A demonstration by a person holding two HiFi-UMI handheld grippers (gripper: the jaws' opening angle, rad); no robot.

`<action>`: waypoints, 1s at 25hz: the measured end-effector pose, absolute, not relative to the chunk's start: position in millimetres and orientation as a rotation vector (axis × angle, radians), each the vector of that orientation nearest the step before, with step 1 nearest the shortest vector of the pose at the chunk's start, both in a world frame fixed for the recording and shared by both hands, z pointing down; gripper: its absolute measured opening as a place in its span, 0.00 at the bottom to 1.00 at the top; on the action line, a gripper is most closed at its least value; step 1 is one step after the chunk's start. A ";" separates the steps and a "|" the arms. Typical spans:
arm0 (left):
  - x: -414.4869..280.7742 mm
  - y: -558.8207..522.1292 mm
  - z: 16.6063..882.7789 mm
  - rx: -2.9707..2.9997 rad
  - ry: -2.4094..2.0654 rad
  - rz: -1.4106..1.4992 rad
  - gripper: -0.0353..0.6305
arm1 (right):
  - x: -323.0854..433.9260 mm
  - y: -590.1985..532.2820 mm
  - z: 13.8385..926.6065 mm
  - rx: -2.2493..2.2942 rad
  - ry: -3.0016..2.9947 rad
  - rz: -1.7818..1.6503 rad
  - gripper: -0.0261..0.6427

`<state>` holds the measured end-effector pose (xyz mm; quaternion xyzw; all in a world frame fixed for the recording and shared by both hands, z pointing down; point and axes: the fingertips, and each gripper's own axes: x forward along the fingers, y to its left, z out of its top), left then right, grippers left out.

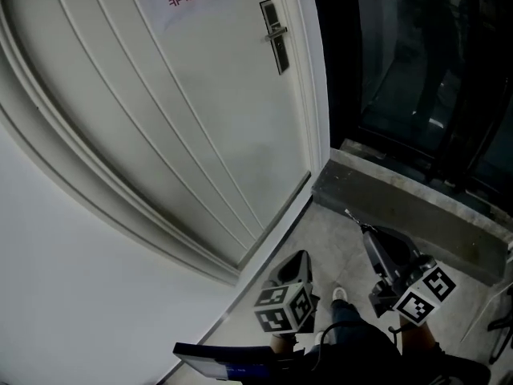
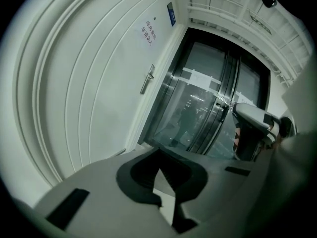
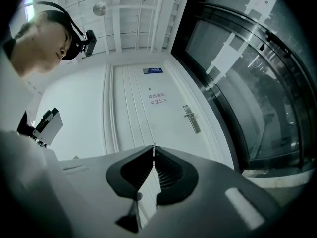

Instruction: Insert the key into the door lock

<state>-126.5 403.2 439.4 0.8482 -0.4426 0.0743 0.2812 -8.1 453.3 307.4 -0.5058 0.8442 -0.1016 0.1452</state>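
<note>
I'm on the approach step: nothing is in the door lock (image 1: 276, 45) yet. It sits high on the white door (image 1: 184, 127), well apart from both tools. My right hand-held gripper (image 3: 154, 153) is clamped on a thin metal sliver poking past its tips. I take this to be the key (image 1: 350, 214), though it is tiny in every view. My left hand-held gripper (image 2: 158, 168) is closed with nothing in it. Next, I judge, I must raise the right one, line the key up with the keyhole on the lock plate, and push straight in
</note>
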 end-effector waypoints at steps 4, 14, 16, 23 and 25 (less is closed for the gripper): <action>-110.5 355.9 433.7 2.269 -1.215 0.194 0.05 | 9.7 404.5 302.7 -1.431 2.442 -0.288 0.06; -49.4 258.0 414.8 2.281 -1.234 0.202 0.05 | 69.6 303.3 288.5 -1.394 2.442 -0.300 0.06; -40.9 245.3 413.1 2.285 -1.239 0.195 0.05 | 77.5 291.0 290.8 -1.392 2.449 -0.296 0.06; -18.3 211.1 426.0 2.269 -1.233 0.227 0.05 | 98.8 250.8 302.4 -1.383 2.442 -0.339 0.06; -18.8 200.8 425.2 2.262 -1.244 0.219 0.05 | 100.5 241.3 302.4 -1.384 2.450 -0.329 0.06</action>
